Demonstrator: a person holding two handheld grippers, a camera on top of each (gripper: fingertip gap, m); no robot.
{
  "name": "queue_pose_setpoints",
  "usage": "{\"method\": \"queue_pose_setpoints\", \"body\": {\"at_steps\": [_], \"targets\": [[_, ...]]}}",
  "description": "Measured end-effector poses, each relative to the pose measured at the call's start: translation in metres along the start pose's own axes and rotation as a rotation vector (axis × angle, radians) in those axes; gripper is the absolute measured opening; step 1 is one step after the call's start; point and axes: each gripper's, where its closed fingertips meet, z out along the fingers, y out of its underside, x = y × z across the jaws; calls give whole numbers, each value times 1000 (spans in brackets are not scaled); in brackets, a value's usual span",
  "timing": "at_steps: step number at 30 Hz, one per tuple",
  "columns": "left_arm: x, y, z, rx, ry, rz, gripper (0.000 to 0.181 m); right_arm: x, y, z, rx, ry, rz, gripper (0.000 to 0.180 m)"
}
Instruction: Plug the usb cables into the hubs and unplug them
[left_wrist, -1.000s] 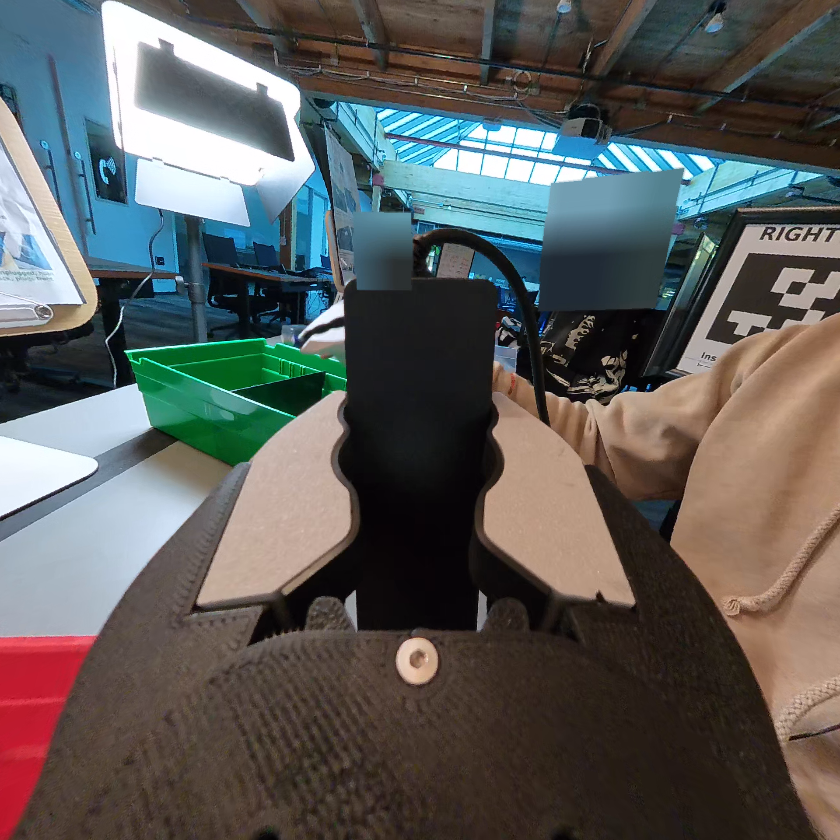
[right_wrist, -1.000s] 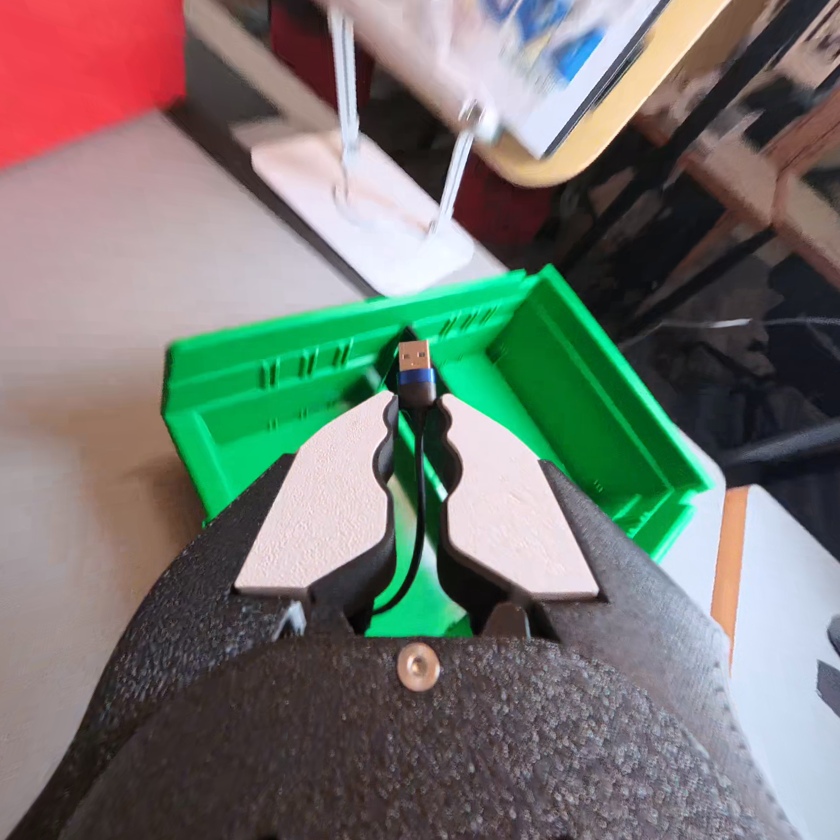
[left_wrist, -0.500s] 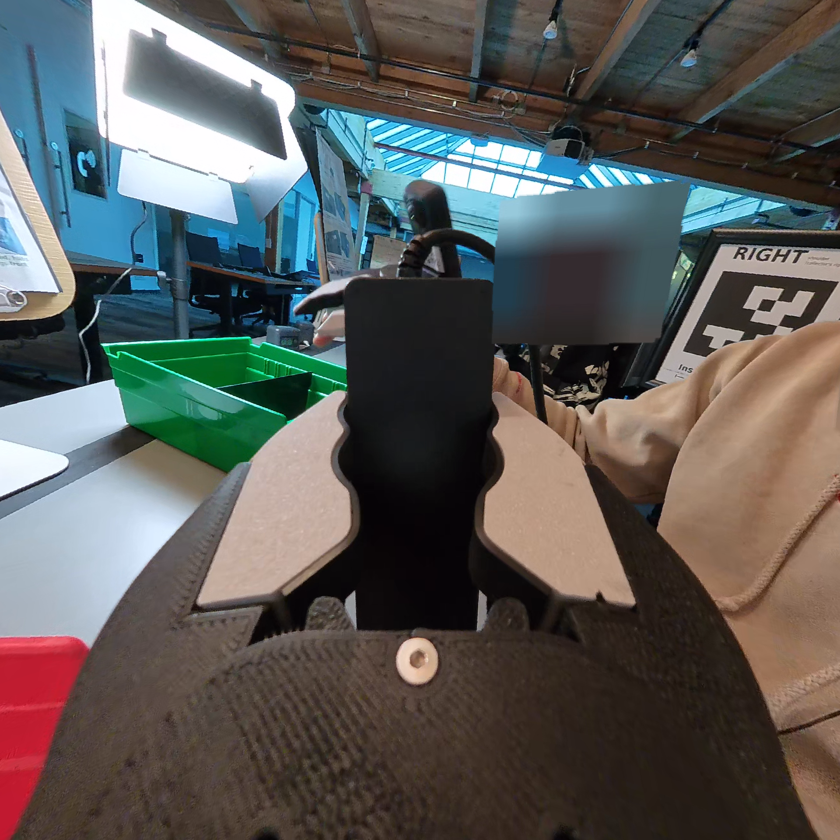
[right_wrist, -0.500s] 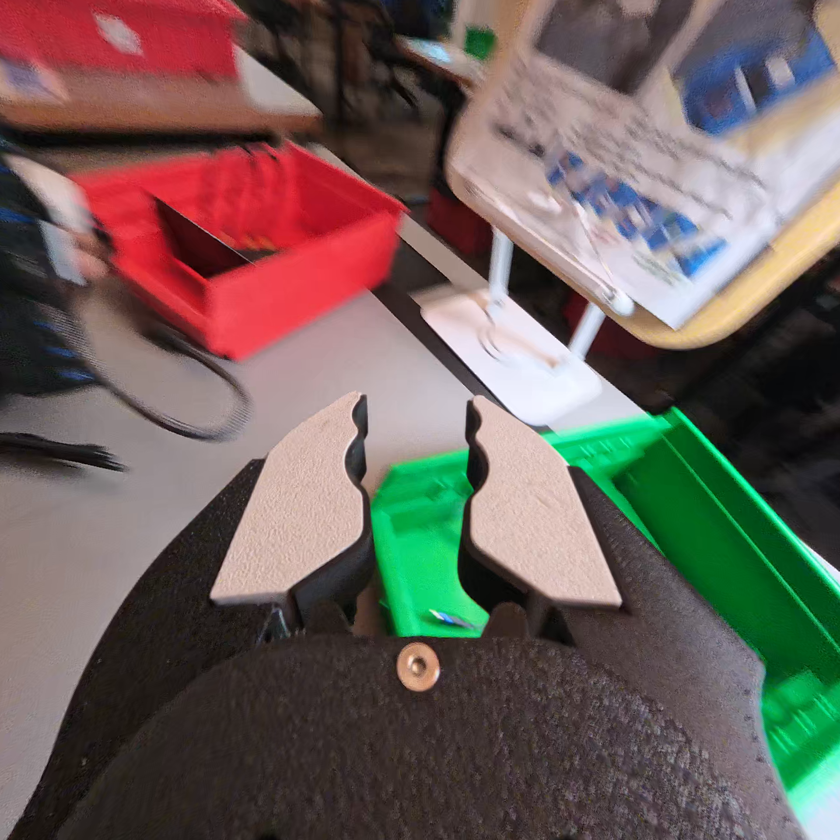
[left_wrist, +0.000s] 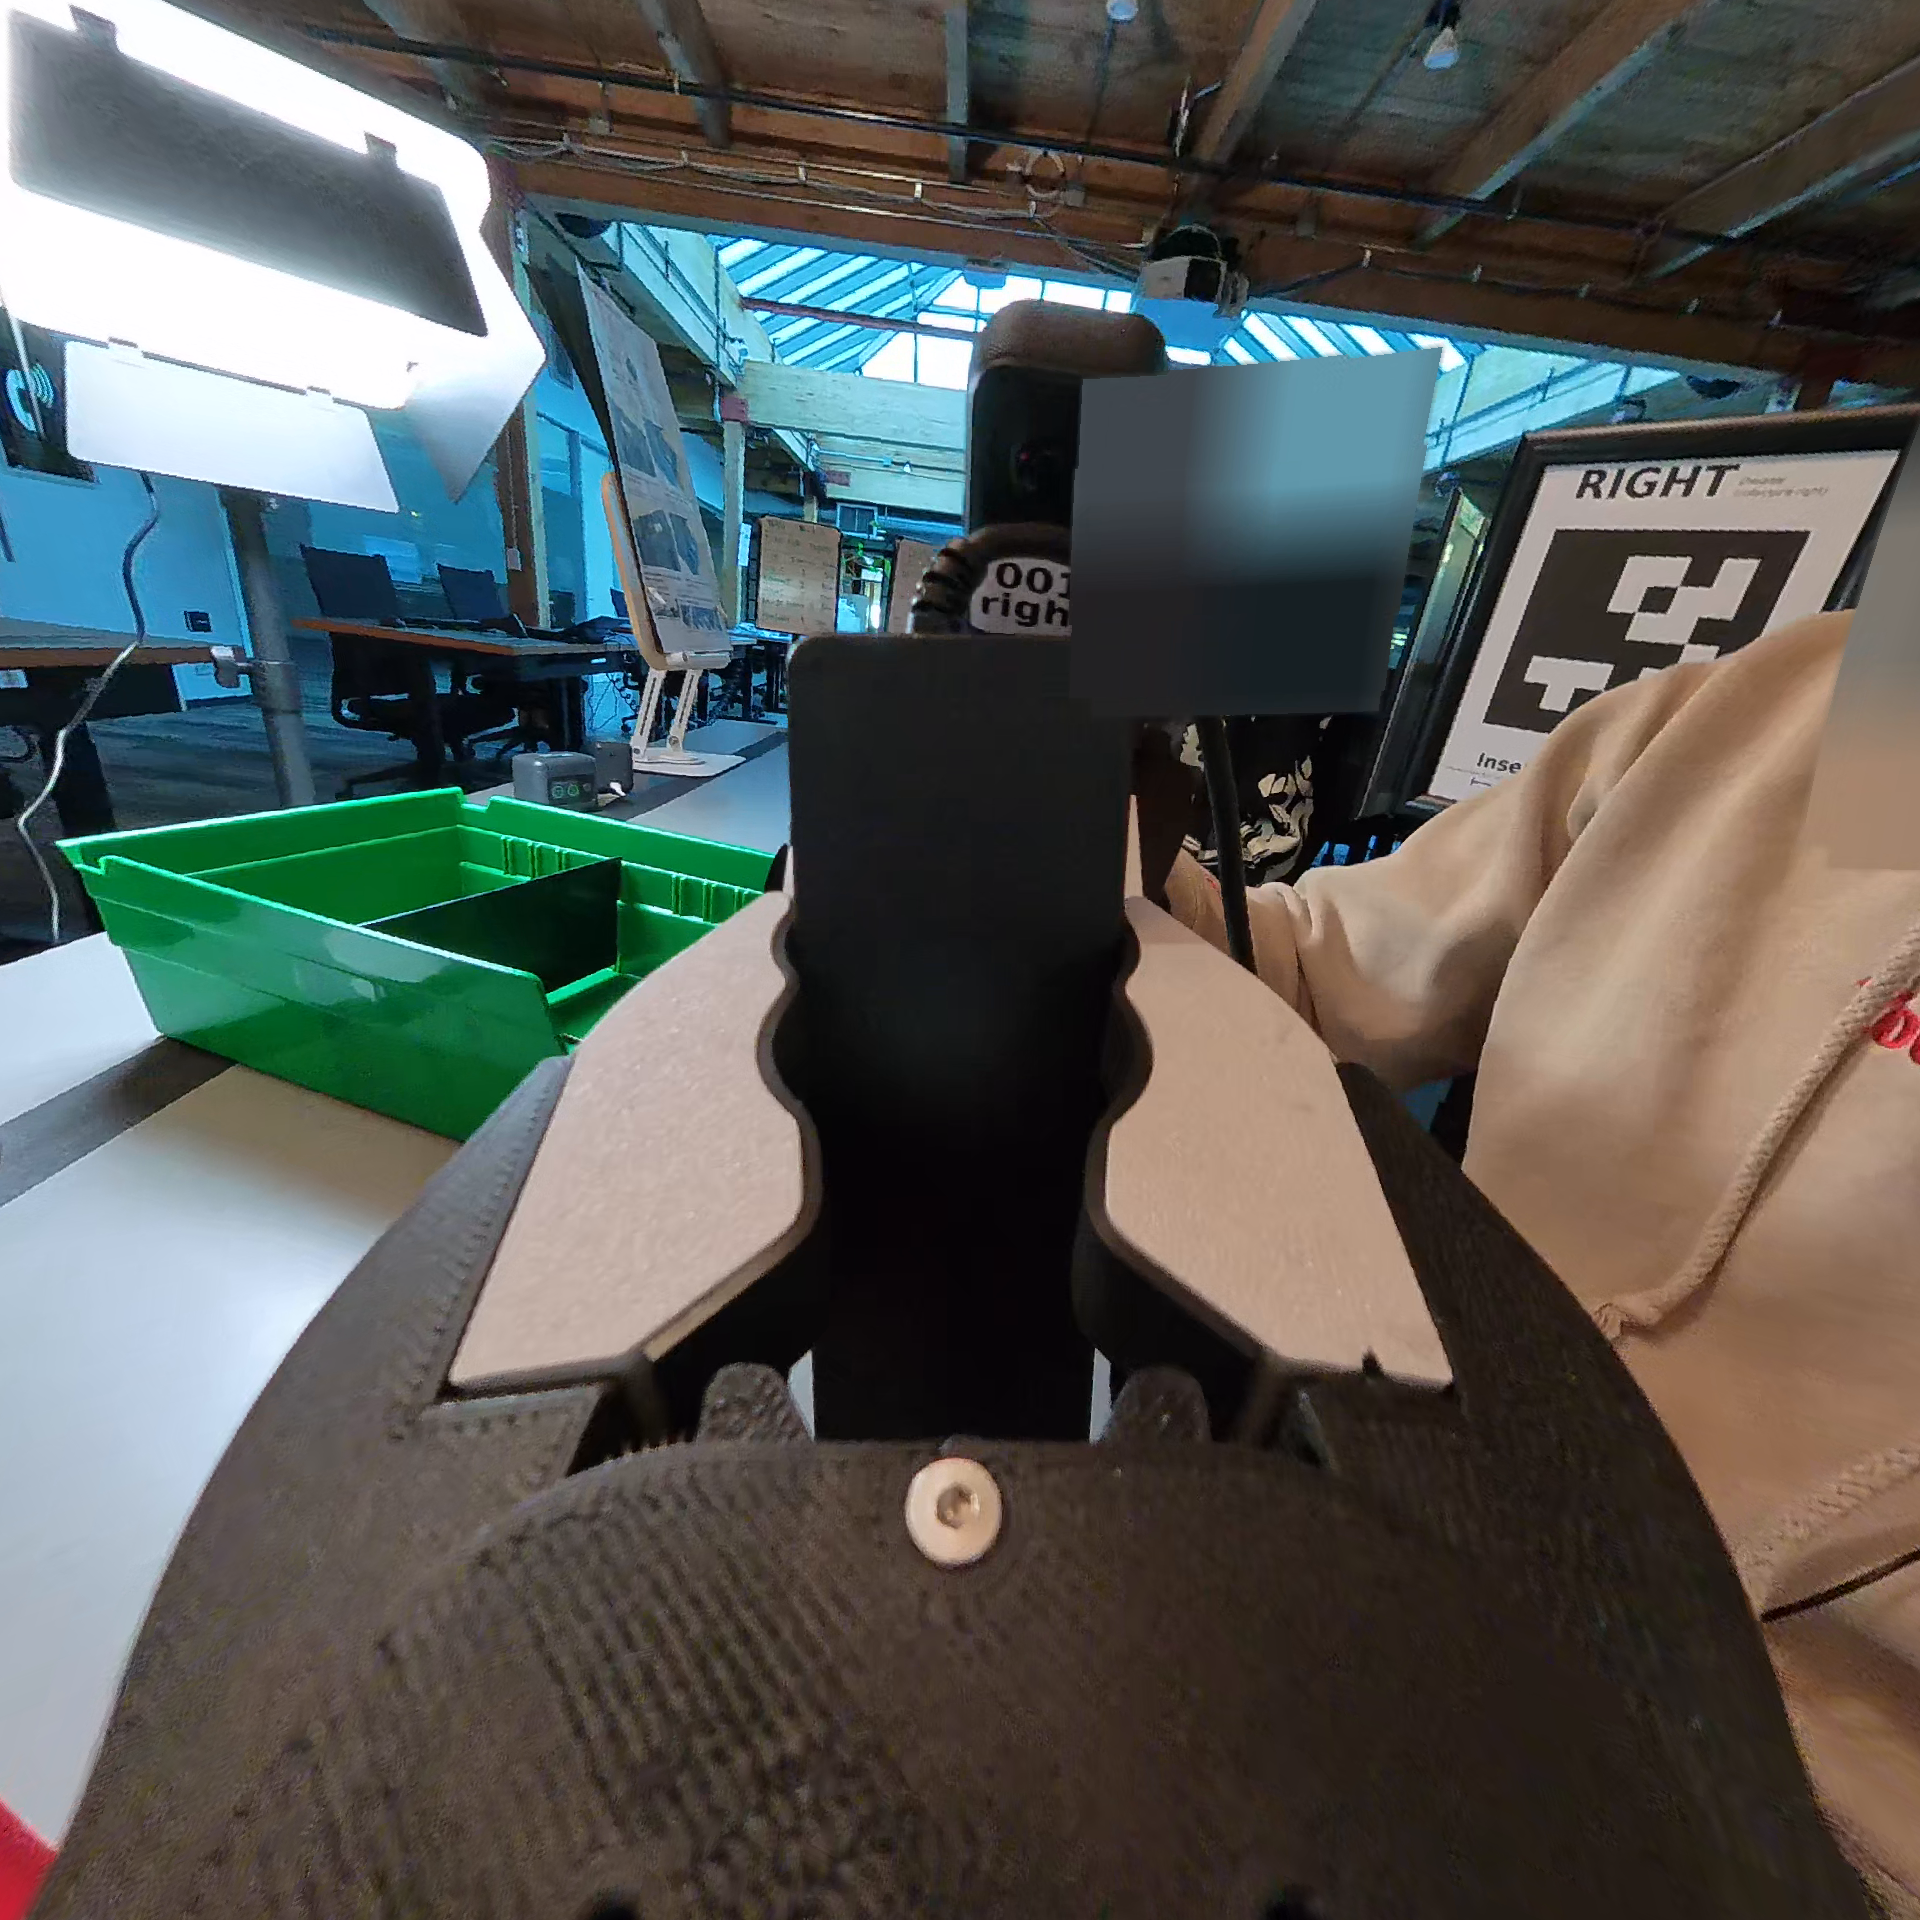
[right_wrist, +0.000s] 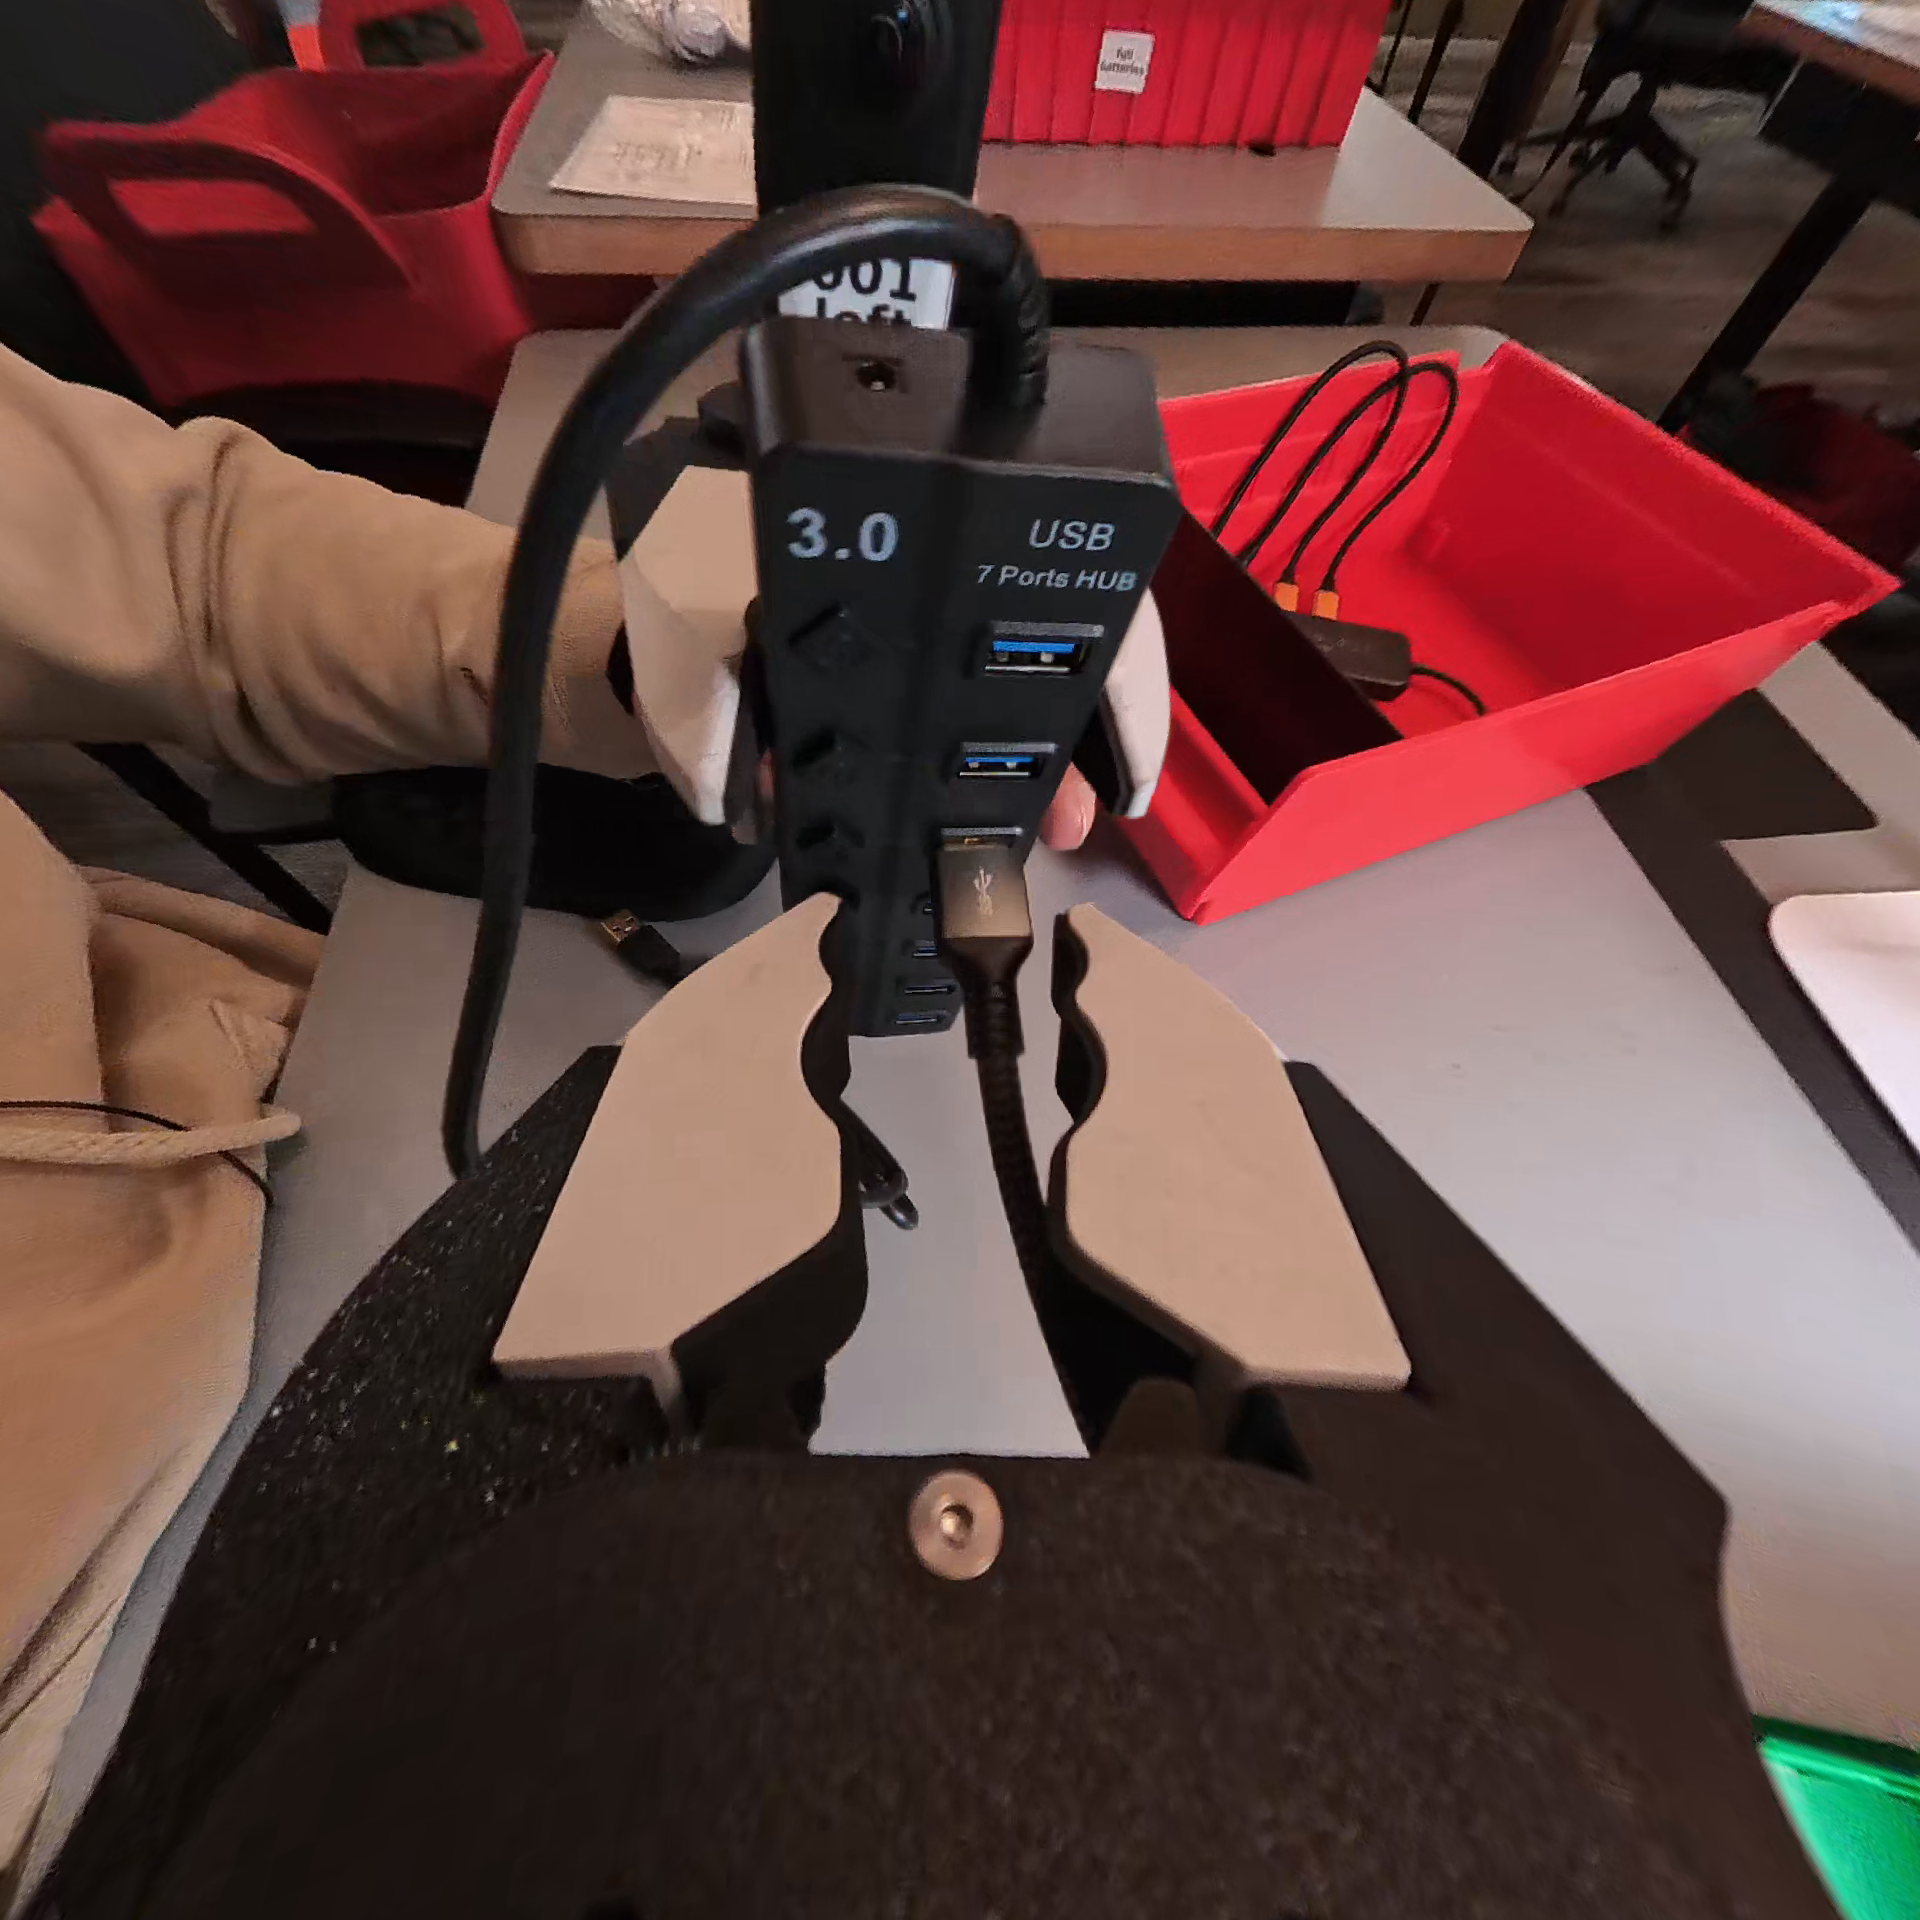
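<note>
Right gripper (right_wrist: 945, 997) jaws parted; braided cable (right_wrist: 1003, 1122) and hub (right_wrist: 956, 665) blocked twelve o'clock. Red bin (right_wrist: 1507, 665) crowded two o'clock. Bare table (right_wrist: 1455, 1091) lay open at three.

Hub (right_wrist: 862, 582): pale lettering and numerals printed on its face.
White sticker (right_wrist: 868, 291), just above hub: dark characters, partly hidden.
Red bin (right_wrist: 1247, 94), behind hub: small white label (right_wrist: 1122, 62).
Framed sign (left_wrist: 1652, 623), right of hub: printed heading.

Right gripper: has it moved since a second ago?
Yes. The right gripper swung away from the green bin, now at its lower right, to face the hub beside the red bin, jaws open.
</note>
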Motion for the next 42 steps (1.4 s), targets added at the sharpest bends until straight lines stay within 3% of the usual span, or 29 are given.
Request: {"method": "queue_pose_setpoints", "body": {"at_steps": [3,7,14,18,22,35,37,39,42], "targets": [[3,2,2,-10,4,21,55,2,-1,-1,17,-1,28,18],[5,3,2,-28,10,44,54,1,0,-2,26,-24,37,17],[1,29,1,-229,-18,122,63,0,4,-5,2,-18,-42,17],[3,36,2,-278,-23,178,59,1,5,-5,-17,21,-123,17],[7,11,1,-168,-35,169,56,-1,-13,-9,86,27,-117,17],[24,-22,9,-120,-99,301,55,-12,-44,-30,236,-53,-104,17],[11,-42,-8,-26,-189,301,55,9,-34,-40,198,21,-91,17],[-4,-84,-60,121,-264,262,55,44,-24,-72,218,75,-23,17],[-1,-80,-71,94,-259,281,55,74,-38,-108,244,215,-51,17]]}}
